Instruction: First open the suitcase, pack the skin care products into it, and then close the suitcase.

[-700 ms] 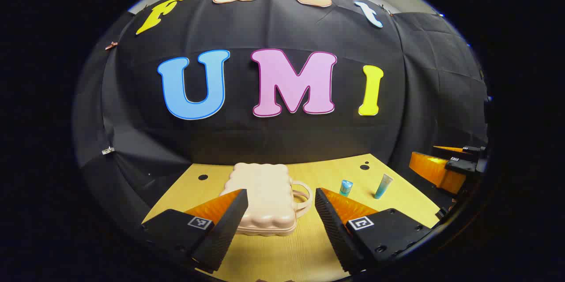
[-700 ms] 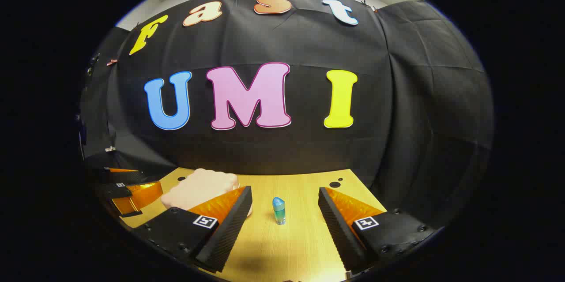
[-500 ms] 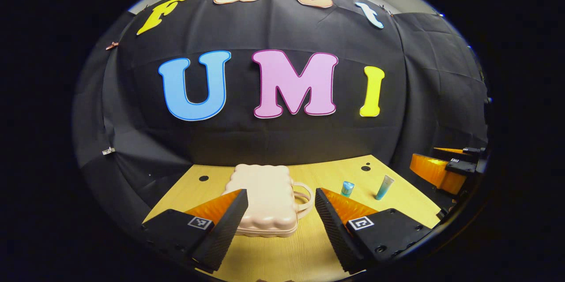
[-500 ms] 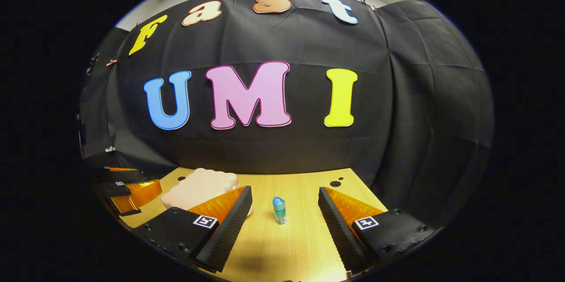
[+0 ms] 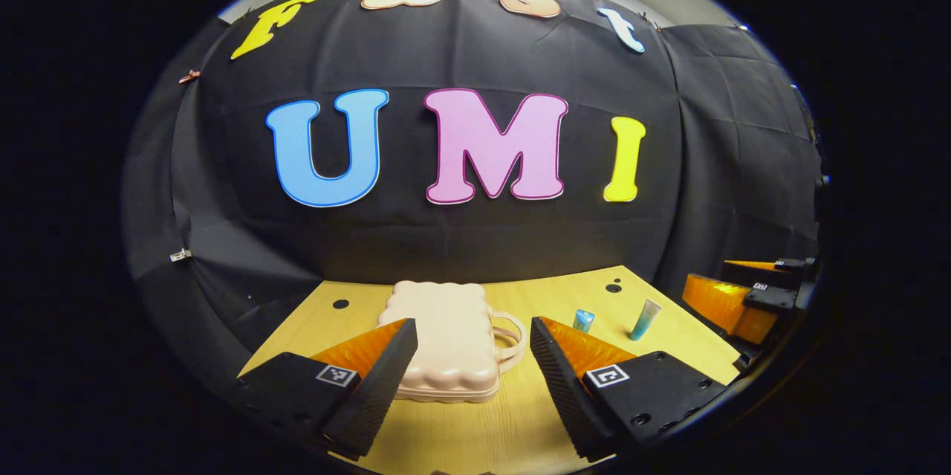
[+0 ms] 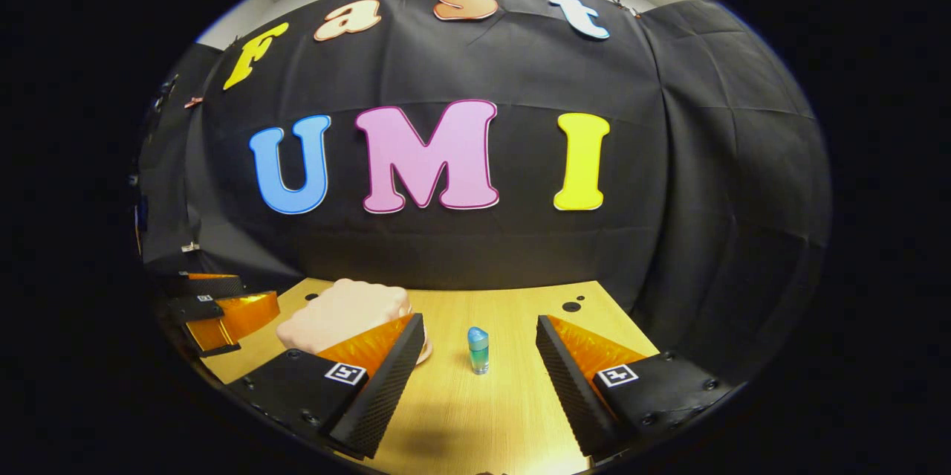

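Beige suitcase (image 5: 446,345) lies seemingly closed; both hand-held grippers gape.

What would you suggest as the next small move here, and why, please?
Probably ease the open left gripper forward to the suitcase: it lies shut on the table, directly ahead, and opening comes first. The tube can wait.

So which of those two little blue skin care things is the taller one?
The slim tube, standing farther from the suitcase, near the table's right edge. The small bottle beside it is short and stubby.
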Demonstrator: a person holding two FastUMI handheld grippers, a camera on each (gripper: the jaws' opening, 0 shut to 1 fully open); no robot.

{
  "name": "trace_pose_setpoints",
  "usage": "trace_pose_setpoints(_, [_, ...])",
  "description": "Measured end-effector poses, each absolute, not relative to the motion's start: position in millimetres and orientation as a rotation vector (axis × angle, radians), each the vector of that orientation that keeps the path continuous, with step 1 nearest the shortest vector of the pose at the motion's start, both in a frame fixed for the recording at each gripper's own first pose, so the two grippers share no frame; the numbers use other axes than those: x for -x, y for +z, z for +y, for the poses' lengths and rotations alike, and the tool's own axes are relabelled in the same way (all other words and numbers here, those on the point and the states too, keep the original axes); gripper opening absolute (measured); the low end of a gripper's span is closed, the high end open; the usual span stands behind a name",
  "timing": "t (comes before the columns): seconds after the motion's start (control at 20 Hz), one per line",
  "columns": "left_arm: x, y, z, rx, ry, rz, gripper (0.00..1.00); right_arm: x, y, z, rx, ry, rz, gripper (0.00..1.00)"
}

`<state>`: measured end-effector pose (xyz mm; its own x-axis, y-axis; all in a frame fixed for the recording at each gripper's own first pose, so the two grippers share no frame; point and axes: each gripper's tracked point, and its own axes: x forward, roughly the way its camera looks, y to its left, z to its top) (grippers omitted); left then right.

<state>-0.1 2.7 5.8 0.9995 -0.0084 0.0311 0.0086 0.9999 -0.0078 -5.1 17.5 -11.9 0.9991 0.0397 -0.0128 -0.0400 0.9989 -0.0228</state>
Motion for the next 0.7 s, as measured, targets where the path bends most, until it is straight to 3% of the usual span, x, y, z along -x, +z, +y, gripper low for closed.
trace_pose_setpoints(0.35, [-1, 6, -4, 0.016, -0.036, -0.042, 0.96, 11, -13, 14, 0.044, 0.044, 0.014, 0.96])
trace_pose_setpoints(0.7, [-53, 14, -40, -0.005, -0.097, -0.013, 0.96, -8, -5, -23, 0.035, -0.005, 0.026, 0.96])
